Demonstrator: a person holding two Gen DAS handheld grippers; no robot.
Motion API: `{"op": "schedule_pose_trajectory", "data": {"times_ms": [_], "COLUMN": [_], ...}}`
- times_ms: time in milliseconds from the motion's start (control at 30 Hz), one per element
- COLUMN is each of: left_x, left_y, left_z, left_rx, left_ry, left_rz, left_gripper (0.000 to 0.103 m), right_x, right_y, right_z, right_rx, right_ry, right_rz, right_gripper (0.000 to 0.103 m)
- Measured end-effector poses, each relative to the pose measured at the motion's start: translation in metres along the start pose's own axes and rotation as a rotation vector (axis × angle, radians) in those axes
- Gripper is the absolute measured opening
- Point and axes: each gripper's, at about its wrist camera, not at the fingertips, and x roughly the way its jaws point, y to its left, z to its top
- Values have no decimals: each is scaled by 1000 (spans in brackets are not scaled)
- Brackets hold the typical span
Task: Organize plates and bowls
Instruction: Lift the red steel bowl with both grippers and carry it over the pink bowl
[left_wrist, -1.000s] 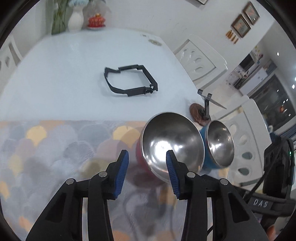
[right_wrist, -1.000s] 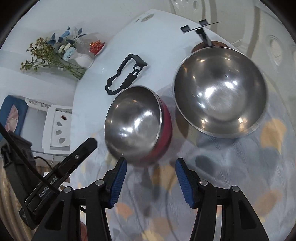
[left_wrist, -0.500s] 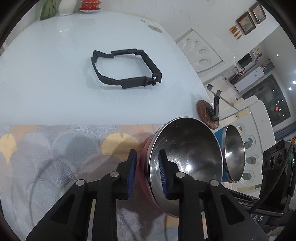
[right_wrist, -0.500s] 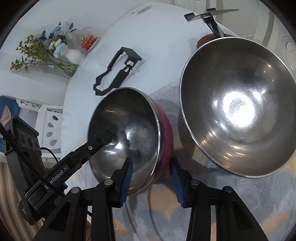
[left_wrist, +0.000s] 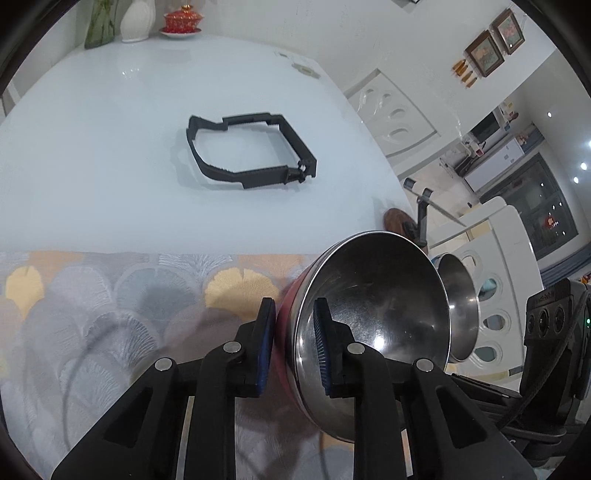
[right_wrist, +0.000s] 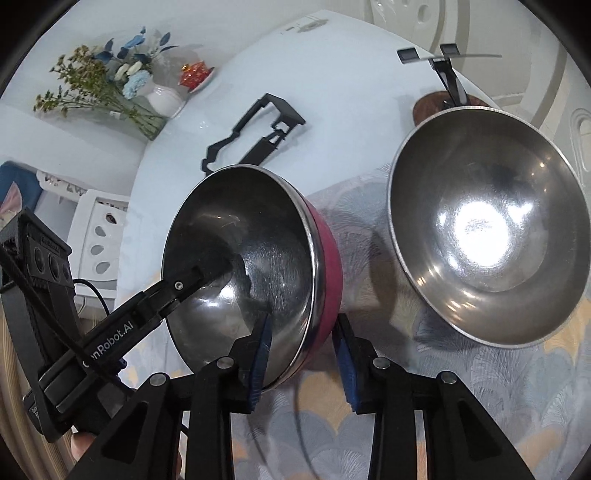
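A steel bowl with a red outside (left_wrist: 376, 306) sits tilted on the patterned cloth (left_wrist: 110, 295). My left gripper (left_wrist: 293, 345) is shut on its rim, one pad inside and one on the red wall. In the right wrist view the same red bowl (right_wrist: 258, 258) has its near rim between the jaws of my right gripper (right_wrist: 303, 354). Those jaws are closing and the pads do not press on it. The left gripper's finger (right_wrist: 177, 286) reaches into the bowl from the left. A second, larger-looking steel bowl (right_wrist: 480, 229) stands to the right, apart from the red one.
A black plastic frame (left_wrist: 251, 151) lies on the white table (left_wrist: 92, 147) beyond the cloth. A phone stand on a round wooden base (right_wrist: 447, 85) stands behind the bowls. A vase of flowers (right_wrist: 162, 99) and a red lidded cup (left_wrist: 183, 20) are at the far edge. White chairs (left_wrist: 395, 114) surround the table.
My left jaws closed onto the red bowl's rim. The right gripper moved in over the bowl's opposite rim and its jaws narrowed. Both bowls look larger and nearer.
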Motion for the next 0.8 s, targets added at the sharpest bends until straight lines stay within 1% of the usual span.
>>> {"op": "schedule_pose_trajectory", "data": {"times_ms": [167, 200, 333, 467, 633, 800], "left_x": [-32, -44, -78, -111, -150, -176], "left_y": [-7, -11, -21, -32, -46, -57], "left_z": [-5, -8, -16, -30, -61, -101], "left_rx": [3, 10, 22, 31, 53, 70], "left_ry": [-39, -53, -103, -149, -190, -192], "left_rz": [7, 10, 16, 11, 8, 10], "left_gripper": [18, 18, 18, 18, 18, 18], "right_x": [-22, -28, -56, -81, -113, -139], "right_y": [17, 21, 38, 53, 63, 66], "right_z": [-7, -9, -24, -44, -78, -113], "right_rx": [-41, -46, -68, -100, -97, -97], "right_ry": [-20, -25, -62, -90, -120, -139], "right_rz": [14, 19, 55, 64, 84, 83], "right_gripper": [34, 34, 34, 34, 34, 34]}}
